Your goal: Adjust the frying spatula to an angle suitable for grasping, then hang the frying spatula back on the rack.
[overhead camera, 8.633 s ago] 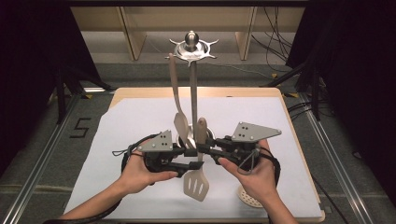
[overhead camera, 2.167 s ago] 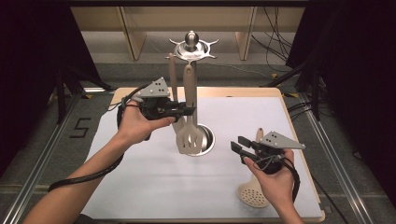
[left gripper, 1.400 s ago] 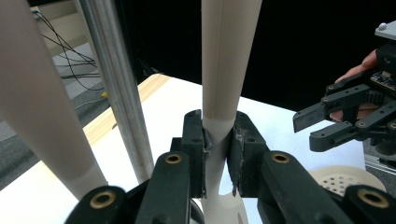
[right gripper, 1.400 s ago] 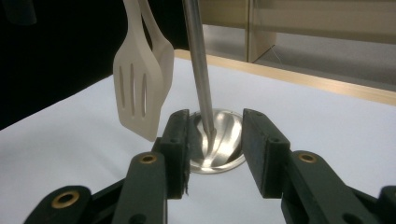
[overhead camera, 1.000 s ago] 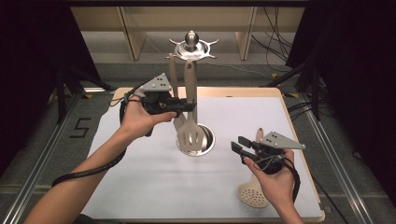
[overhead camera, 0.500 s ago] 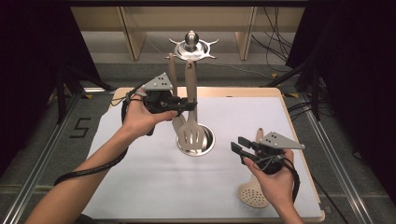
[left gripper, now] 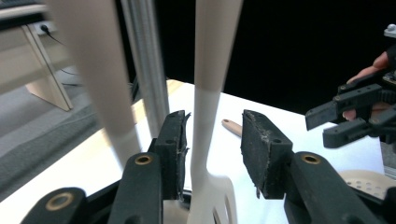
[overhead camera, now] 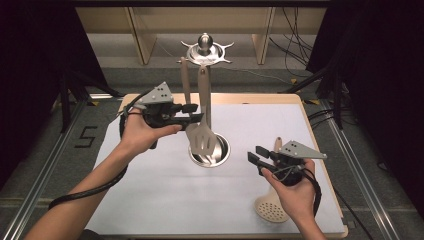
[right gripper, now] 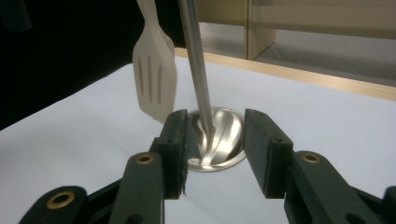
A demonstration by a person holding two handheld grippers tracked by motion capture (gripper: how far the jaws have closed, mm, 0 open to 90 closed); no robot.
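A pale slotted spatula (overhead camera: 202, 140) hangs from the top of a metal utensil stand (overhead camera: 204, 49), next to a second pale utensil handle (overhead camera: 184, 80). My left gripper (overhead camera: 194, 113) straddles the spatula handle (left gripper: 205, 88). Its jaws have just been opening and stand open, with the handle between the pads and a clear gap on the right side. My right gripper (overhead camera: 256, 159) hovers open and holds nothing at the right of the mat, aimed at the stand's pole (right gripper: 195, 70) and round base (right gripper: 224, 140). The spatula blade (right gripper: 154, 84) hangs to the left of the pole.
A perforated skimmer (overhead camera: 272, 207) lies on the white mat (overhead camera: 165, 190) under my right hand, and its handle (left gripper: 232, 126) points toward the stand. The stand's base (overhead camera: 220, 155) sits at the mat's centre. A wooden table edge (overhead camera: 320, 145) runs along the right.
The left gripper's jaws have spread apart off the spatula handle. Earlier it lifted the spatula from low over the mat up to the stand. The right gripper has stayed put for the last second.
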